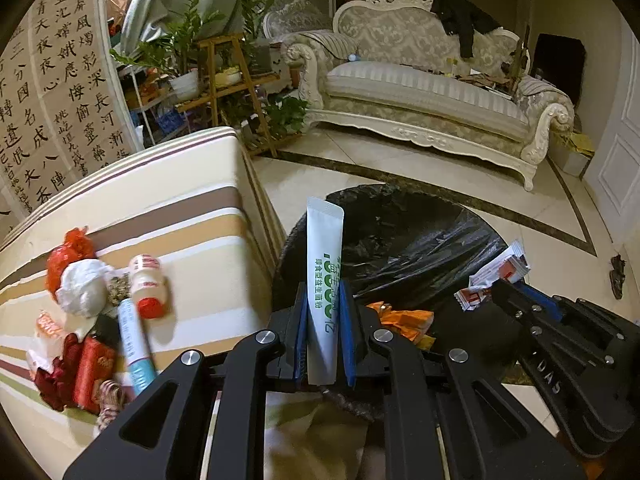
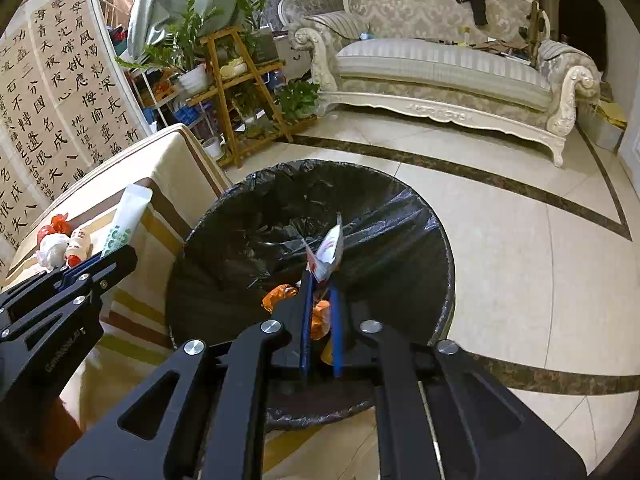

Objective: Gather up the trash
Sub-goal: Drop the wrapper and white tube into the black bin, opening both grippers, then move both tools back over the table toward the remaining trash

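I have the left gripper (image 1: 325, 308) with its blue fingers (image 1: 301, 336) clamped on a white sachet (image 1: 323, 276) printed in green, which stands upright between them and sticks out well past the tips. Beyond those tips is the bin (image 1: 400, 240), lined with a black bag; the sachet's top edge sits over its near rim. Off to the left of my left fingers, on the striped bench (image 1: 180, 216), lies the remaining litter: a small white bottle with a red cap (image 1: 146, 284), a crumpled white tissue (image 1: 84, 286) touching a red wrapper (image 1: 68, 256), a blue-and-white tube (image 1: 134, 344) and a red packet (image 1: 94, 372) nearer the camera.

The right gripper (image 2: 320, 288) hangs over the mouth of the bin (image 2: 280, 216). A crumpled red-and-white wrapper (image 2: 329, 254) sits right at the tips of its fingers (image 2: 306, 320). The fingers stand close together with a narrow gap along their length; I cannot tell whether the tips actually pinch the wrapper or only touch it. Below and just left of these fingers, inside the bag, is an orange wrapper (image 2: 280, 294), with more orange showing through the gap between the fingers.

From the left camera the right gripper (image 1: 506, 286) comes in to the right of my left fingers, the same red-and-white wrapper (image 1: 500, 274) at its tip above the bag. From the right camera the left gripper (image 2: 108, 256) appears to the left, carrying the sachet (image 2: 126, 216) over the bench edge (image 2: 168, 160).
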Demonstrator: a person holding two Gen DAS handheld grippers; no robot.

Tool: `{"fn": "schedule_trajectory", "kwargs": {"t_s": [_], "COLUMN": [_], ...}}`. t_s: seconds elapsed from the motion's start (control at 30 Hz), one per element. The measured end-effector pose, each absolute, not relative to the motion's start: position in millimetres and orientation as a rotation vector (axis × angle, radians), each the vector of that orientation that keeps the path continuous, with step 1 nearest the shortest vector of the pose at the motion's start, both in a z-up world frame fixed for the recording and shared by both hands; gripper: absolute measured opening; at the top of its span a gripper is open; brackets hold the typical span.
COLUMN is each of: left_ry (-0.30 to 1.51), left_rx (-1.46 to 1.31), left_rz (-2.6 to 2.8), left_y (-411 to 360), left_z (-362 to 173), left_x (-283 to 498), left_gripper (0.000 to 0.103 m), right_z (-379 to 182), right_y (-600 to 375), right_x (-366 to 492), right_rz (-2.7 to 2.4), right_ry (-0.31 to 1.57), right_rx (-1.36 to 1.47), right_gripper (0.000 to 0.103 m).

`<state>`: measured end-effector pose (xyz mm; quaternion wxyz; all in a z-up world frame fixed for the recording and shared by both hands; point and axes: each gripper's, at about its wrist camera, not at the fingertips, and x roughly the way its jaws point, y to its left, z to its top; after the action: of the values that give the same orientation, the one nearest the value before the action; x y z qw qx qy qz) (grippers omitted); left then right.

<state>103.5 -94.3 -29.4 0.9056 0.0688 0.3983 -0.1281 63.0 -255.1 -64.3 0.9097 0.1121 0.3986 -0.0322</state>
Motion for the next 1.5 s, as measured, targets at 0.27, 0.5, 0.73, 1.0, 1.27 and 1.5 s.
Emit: {"fn": "schedule_trajectory", "kwargs": {"t_s": [0.27, 0.5, 0.73, 1.0, 1.27, 1.5], "left_ry": [0.845, 0.823, 0.809, 0.773, 0.758, 0.761], "left_rx": [0.167, 0.135, 0.104, 0.096, 0.068, 0.034], "left_rz": [-0.285, -0.274, -0.265, -0.228, -0.136, -0.035], "left_y": [-104, -100, -90, -60, -8, 47], "left_z": [-33, -26, -16, -3, 5, 2], "left_x": [110, 108, 102, 84, 66, 57], "left_gripper": [0.021, 0.051, 0.064, 0.070, 0.070, 0.070], "right_z": [-66, -60, -52, -43, -37, -30], "right_y": [-265, -271, -269, -249, -199, -152], "right_x": [63, 56, 49, 43, 40, 38], "right_rz": [-0.102, -0.130, -0.140, -0.100, -0.002, 0.087], "right_ry": [0.820, 0.805, 0.792, 0.785, 0.792, 0.797], "right_rx": [0.256, 0.268, 0.279, 0.272, 0.228, 0.173], "right_gripper": [0.027, 0.029, 0.035, 0.042, 0.042, 0.042]}}
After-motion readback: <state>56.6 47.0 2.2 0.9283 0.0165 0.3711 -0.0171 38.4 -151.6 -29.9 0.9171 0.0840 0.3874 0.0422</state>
